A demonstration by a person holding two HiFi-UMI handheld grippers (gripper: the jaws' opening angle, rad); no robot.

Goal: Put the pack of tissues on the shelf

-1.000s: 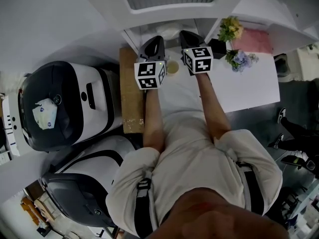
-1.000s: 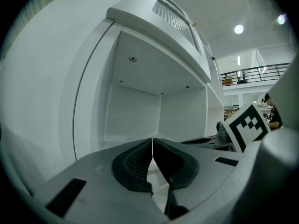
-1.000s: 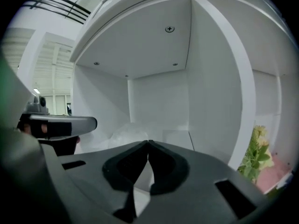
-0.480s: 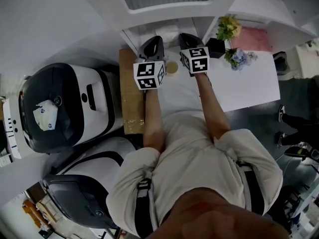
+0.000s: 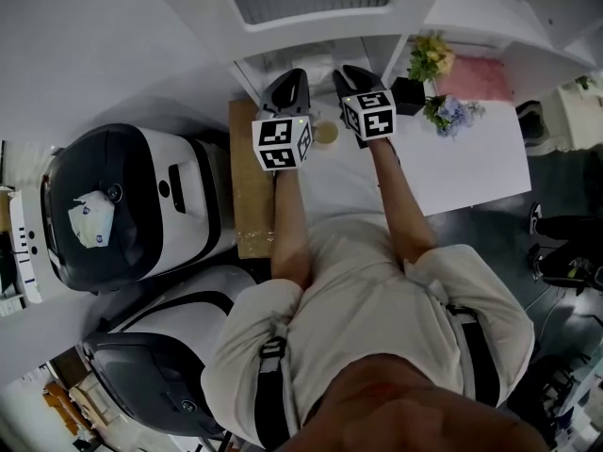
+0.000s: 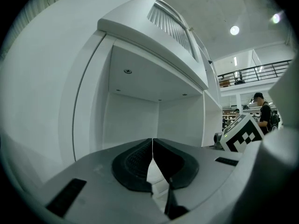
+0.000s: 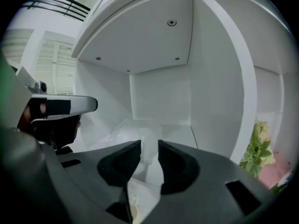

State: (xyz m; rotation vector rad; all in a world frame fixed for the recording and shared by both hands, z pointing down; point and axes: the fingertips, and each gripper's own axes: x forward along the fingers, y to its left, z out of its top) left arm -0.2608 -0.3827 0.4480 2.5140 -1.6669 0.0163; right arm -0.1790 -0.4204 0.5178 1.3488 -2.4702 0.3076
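Tissue pack (image 7: 140, 133) is lying on the floor of the shelf (image 7: 210, 92) cubby, its crinkled wrapper poking up between the pads of our right claw (image 7: 149, 143), which has just been spreading and is not squeezing it, while our left claw (image 6: 152, 141) is showing its tips pressed together. We are judging that the film could be snagging on a pad, so backing out carelessly might be dragging the pack over the shelf edge. Only the right gripper view is showing that wrapper in the gap; the head view is giving us just both claws at the cubby mouth.
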